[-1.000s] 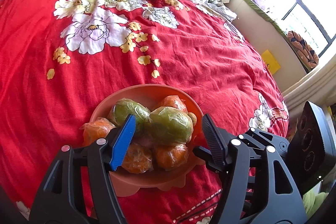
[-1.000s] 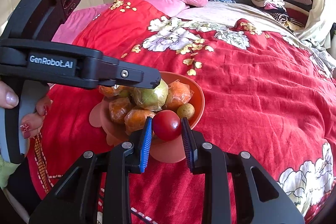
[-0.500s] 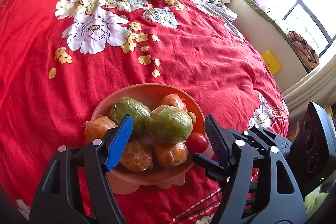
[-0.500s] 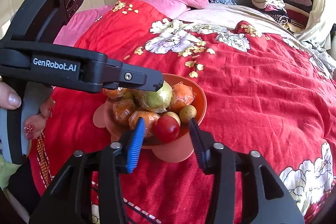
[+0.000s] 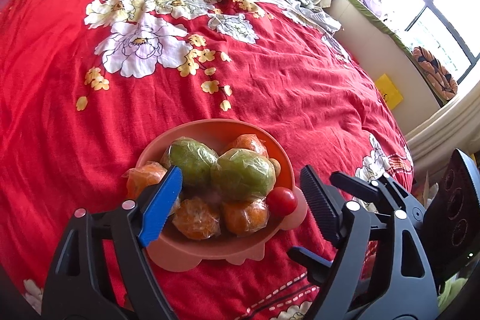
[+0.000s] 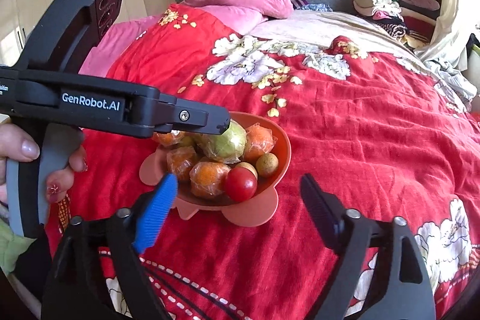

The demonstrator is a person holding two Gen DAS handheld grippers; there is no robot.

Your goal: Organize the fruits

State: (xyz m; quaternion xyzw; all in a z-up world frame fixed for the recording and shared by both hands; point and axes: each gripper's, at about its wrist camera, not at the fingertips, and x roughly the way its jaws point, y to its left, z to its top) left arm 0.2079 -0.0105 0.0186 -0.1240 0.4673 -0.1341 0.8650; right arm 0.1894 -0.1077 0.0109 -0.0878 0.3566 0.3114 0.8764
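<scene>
Fruit sits heaped in the orange flower-shaped plastic bowl on the red floral bedspread; a small red tomato rests at its near rim. Right gripper gapes wide, empty; left gripper likewise. Best to back away level, clear of the rim, so nothing rolls.

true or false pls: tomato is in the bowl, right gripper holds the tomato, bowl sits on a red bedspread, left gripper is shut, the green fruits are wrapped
1. The tomato is in the bowl. True.
2. The right gripper holds the tomato. False: it is open, and the tomato lies among the fruit.
3. The bowl sits on a red bedspread. True.
4. The left gripper is shut. False: it is open, empty.
5. The green fruits are wrapped in clear film. True.
</scene>
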